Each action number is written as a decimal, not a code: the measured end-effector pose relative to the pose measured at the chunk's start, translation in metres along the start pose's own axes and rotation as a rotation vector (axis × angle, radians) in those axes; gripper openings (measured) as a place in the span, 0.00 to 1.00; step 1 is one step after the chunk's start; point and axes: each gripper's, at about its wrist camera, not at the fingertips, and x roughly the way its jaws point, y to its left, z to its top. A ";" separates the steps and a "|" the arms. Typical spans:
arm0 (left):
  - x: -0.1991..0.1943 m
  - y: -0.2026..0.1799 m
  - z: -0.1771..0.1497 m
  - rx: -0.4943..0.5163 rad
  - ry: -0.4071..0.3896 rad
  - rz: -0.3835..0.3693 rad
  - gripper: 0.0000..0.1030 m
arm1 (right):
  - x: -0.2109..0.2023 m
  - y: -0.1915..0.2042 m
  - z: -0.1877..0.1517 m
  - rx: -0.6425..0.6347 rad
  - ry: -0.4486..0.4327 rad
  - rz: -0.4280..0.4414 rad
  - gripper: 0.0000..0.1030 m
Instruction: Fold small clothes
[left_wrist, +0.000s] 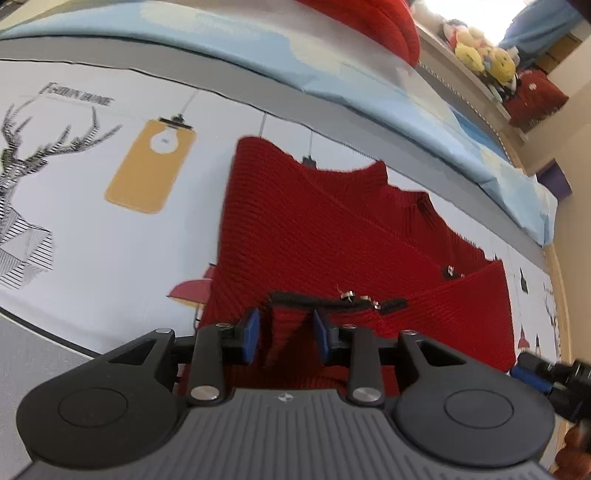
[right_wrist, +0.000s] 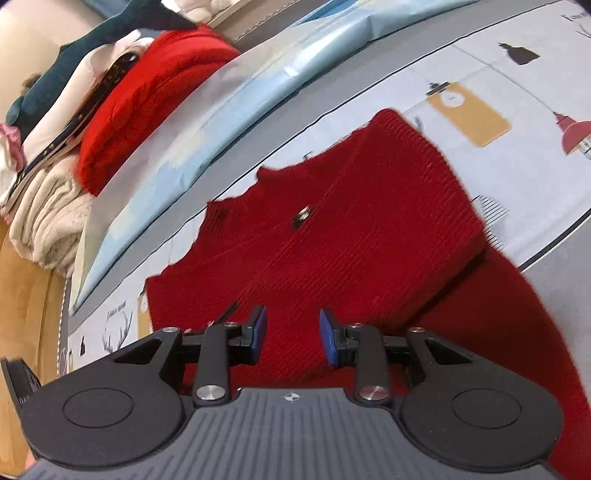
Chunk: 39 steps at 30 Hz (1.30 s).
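A red knitted garment (left_wrist: 332, 229) with a black trim strip (left_wrist: 332, 303) and small metal buttons lies folded on a printed bedsheet (left_wrist: 92, 229). My left gripper (left_wrist: 288, 334) sits low at its near edge, its blue pads shut on a raised fold of the red knit. In the right wrist view the same red knitted garment (right_wrist: 351, 229) lies spread below my right gripper (right_wrist: 291, 334). That gripper is open, with its blue pads apart above the fabric and nothing pinched between them. A blue-tipped finger (left_wrist: 532, 373) of the right gripper shows at the right edge of the left wrist view.
A stack of folded clothes (right_wrist: 66, 155), with a red sweater (right_wrist: 155, 92) beside it, stands at the bed's far side. A light blue quilt (right_wrist: 258, 92) runs along the sheet. Plush toys (left_wrist: 480, 55) sit on a shelf. The wooden bed edge (right_wrist: 29, 295) lies to the left.
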 end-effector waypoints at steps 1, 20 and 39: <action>0.003 0.000 -0.001 -0.002 0.002 0.000 0.34 | -0.001 -0.004 0.003 0.017 -0.001 0.000 0.33; -0.037 0.008 0.026 -0.020 -0.133 -0.069 0.04 | 0.005 -0.031 0.020 0.135 -0.073 -0.095 0.33; 0.025 -0.001 -0.003 -0.003 0.057 -0.028 0.36 | 0.009 -0.040 0.019 0.182 -0.026 -0.079 0.33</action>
